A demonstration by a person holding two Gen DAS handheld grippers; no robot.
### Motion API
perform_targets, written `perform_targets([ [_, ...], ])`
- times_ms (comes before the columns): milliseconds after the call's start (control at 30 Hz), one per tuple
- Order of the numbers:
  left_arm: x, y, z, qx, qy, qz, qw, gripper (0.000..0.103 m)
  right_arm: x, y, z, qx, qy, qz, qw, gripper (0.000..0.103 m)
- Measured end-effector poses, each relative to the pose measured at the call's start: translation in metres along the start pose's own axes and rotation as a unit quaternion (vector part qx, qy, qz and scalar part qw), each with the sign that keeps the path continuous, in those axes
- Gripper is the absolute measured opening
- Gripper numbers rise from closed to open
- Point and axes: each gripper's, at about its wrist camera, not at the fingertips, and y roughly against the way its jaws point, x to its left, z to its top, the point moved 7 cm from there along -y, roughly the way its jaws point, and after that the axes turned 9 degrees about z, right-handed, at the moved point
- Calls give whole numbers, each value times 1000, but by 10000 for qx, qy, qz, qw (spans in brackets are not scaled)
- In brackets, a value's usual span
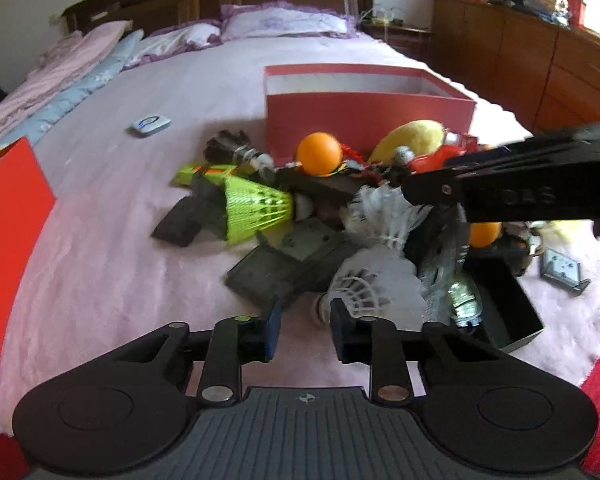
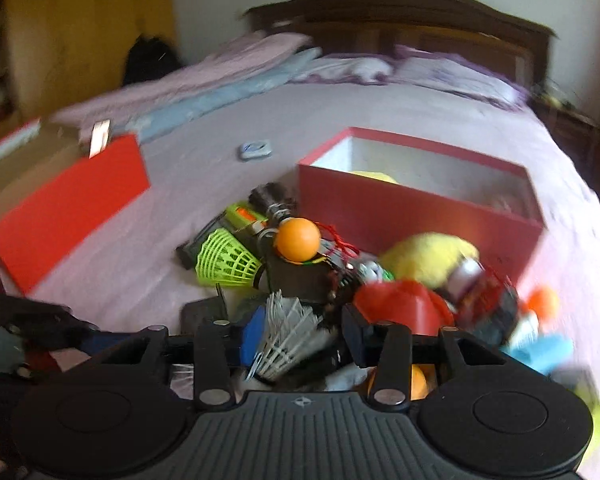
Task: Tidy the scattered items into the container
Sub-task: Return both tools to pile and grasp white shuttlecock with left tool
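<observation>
A heap of small items lies on the pink bedspread in front of the open pink box: an orange ball, a green plastic shuttlecock, a yellow plush toy, black blocks and red pieces. My left gripper is low at the heap's near edge, jaws narrow. A white shuttlecock has its cork by the right fingertip, with bare sheet in the gap. My right gripper straddles a white feather shuttlecock; its right pad looks slightly off the feathers.
A red box sits at the bed's left edge. A small white device lies behind the heap. An open black box and a metal bracket are at the right. Wooden cabinets flank the bed.
</observation>
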Motion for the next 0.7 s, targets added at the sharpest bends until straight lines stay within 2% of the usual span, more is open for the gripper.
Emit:
perform_targets([
  [200, 10, -4, -9, 124, 114, 68, 9998, 23, 3, -39, 8, 606, 536, 244, 9964, 47],
  [267, 11, -3, -12, 125, 93, 75, 9999, 22, 8, -41, 3, 753, 676, 294, 9944, 42],
  [300, 12, -3, -14, 125, 71, 60, 9999, 17, 12, -41, 0, 807, 752, 315, 9934, 37],
  [333, 11, -2, -16, 126, 45, 32, 9999, 14, 16, -38, -4, 869, 816, 316, 9924, 24],
  [367, 11, -2, -18, 136, 24, 0, 9999, 12, 19, -34, -9, 945, 872, 271, 9913, 22],
  [500, 7, -3, -26, 189, -41, -106, 9998, 12, 31, -19, -30, 1176, 1034, 118, 9876, 17],
  [533, 6, -4, -27, 215, -33, -130, 9997, 12, 34, -15, -37, 1251, 983, 199, 9871, 11],
  [567, 5, -5, -28, 252, -9, -155, 9996, 13, 38, -13, -44, 1347, 882, 358, 9863, 10],
  [600, 4, -7, -29, 284, 17, -167, 9995, 18, 41, -12, -48, 1386, 843, 430, 9858, 10],
  [700, 4, -11, -32, 369, 96, -179, 9991, 21, 48, -7, -52, 1322, 1022, 319, 9854, 11],
])
